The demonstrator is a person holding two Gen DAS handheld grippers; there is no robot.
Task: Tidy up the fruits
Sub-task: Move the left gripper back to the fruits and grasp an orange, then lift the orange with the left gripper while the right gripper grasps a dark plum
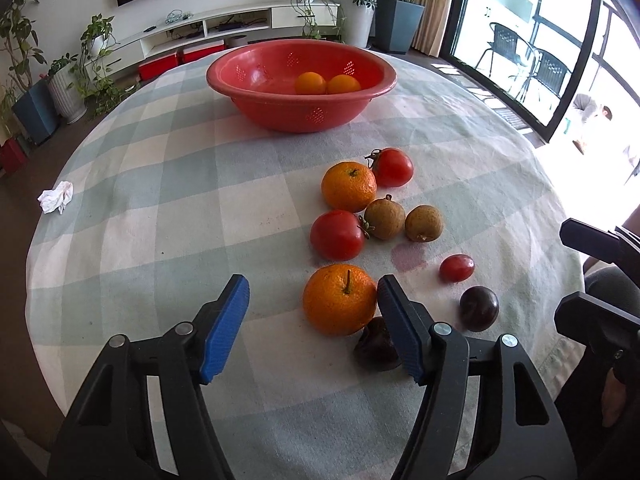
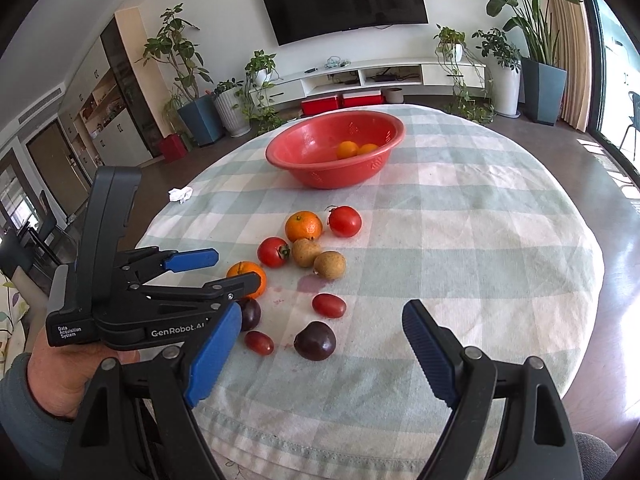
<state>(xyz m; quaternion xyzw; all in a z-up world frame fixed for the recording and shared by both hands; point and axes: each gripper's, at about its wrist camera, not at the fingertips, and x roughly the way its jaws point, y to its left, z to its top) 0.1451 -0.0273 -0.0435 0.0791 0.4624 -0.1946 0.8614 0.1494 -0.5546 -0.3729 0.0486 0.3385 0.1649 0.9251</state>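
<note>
**Closing in on the nearest mandarin**

Lay nearest of the loose fruit, the stemmed mandarin [image 1: 340, 299], on the checked tablecloth [image 1: 160, 200], just inside the right pad of the left gripper [image 1: 313, 320]. Stood wide open around it, holding nothing, apparently lined up for a pinch. Hovered over the near edge, the right gripper [image 2: 320, 356], likewise spread and empty. Waited beyond, the red colander bowl [image 1: 256, 98], already holding two oranges [image 1: 311, 83], probably the destination.

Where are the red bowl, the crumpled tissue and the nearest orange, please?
red bowl [image 1: 256, 98]: left wrist view, near rim.
crumpled tissue [image 2: 180, 194]: right wrist view, its middle.
nearest orange [image 1: 339, 300]: left wrist view, front skin.
</note>
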